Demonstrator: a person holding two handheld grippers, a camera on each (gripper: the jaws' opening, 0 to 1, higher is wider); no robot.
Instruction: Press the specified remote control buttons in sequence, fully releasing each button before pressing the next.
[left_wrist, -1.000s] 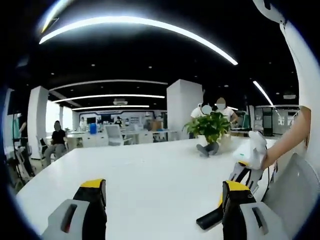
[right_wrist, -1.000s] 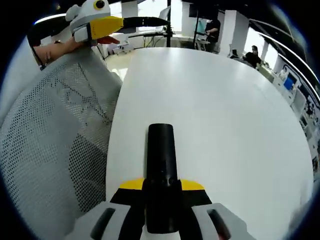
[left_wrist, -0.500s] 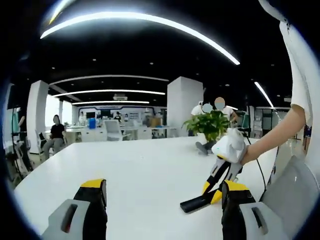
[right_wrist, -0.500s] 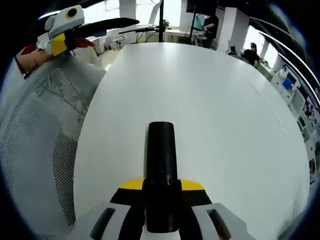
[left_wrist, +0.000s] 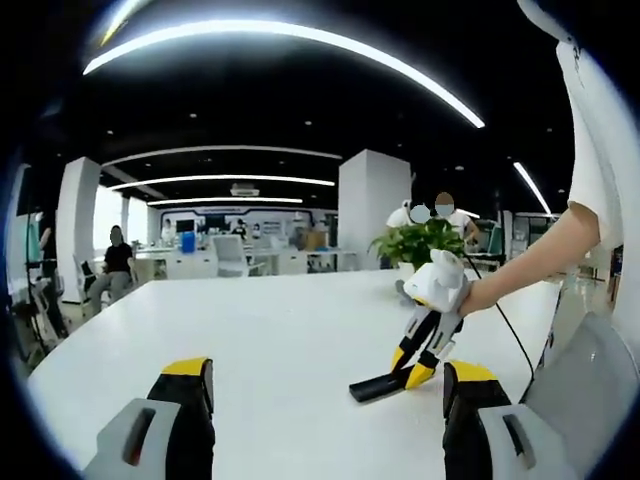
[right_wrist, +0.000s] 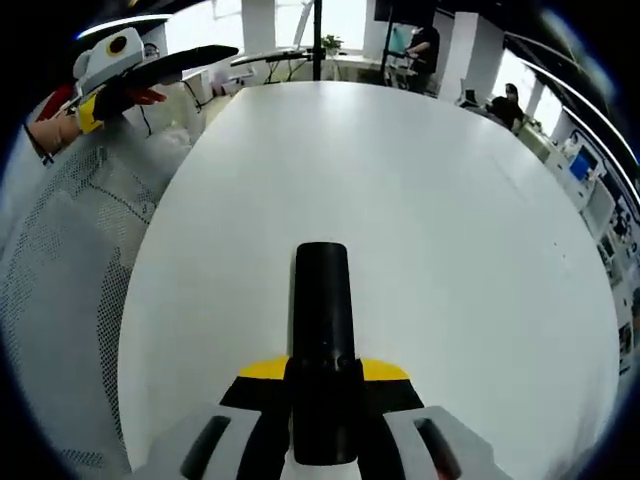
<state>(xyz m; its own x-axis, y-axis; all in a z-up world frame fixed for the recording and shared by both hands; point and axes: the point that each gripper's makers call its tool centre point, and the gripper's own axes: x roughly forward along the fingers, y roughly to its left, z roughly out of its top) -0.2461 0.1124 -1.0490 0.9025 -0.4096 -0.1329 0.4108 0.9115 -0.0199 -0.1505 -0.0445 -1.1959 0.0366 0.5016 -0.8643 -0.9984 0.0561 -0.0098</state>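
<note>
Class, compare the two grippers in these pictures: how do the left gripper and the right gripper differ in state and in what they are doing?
The left gripper has its jaws spread wide with nothing between them; the right gripper has its jaws closed on a black remote control. The left gripper hovers empty over the white table, while the right gripper carries the remote control above it. Both have black jaws with yellow tips.

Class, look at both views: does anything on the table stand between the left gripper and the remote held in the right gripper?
Nothing visible does. The black remote sits clamped in the right gripper, and only bare white table lies between it and the open left gripper.
</note>
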